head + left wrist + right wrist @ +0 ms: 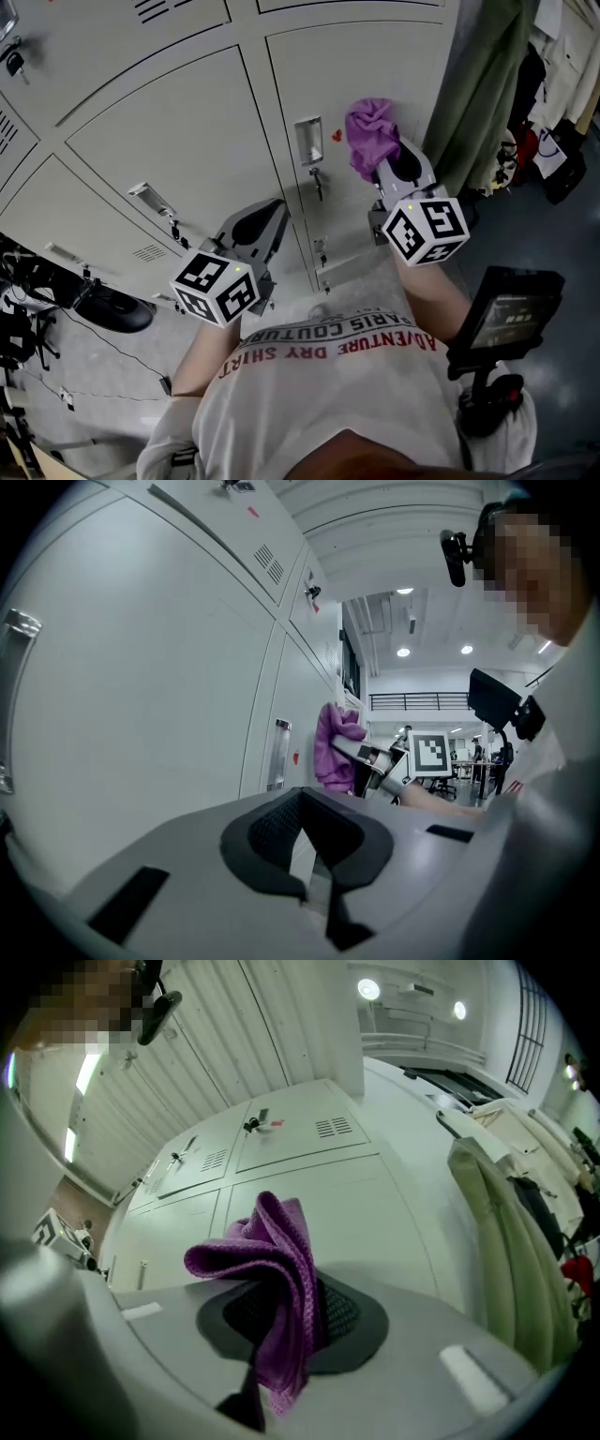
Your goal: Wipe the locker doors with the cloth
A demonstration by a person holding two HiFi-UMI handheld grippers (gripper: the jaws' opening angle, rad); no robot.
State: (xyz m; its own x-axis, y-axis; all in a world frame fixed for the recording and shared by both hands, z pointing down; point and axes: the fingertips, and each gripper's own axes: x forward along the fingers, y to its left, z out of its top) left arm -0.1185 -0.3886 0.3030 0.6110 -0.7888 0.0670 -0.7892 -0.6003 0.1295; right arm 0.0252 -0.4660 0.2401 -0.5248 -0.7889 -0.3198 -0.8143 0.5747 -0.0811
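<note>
A bunched purple cloth [368,134] is clamped in my right gripper [386,167], which is shut on it and holds it up against a pale grey locker door [375,84], right of that door's handle [307,141]. The cloth [272,1283] drapes out between the dark pads in the right gripper view. My left gripper [269,217] hangs lower, in front of the neighbouring door [187,141], jaws shut with nothing between them. From the left gripper view the cloth [330,747] and the right gripper's marker cube [429,754] show off to the right.
Green coats [487,84] hang right of the lockers. Keys dangle from the locks [319,183]. A black stand with a screen [511,309] sits at my right side, and cables and a dark case [112,307] lie on the floor at left.
</note>
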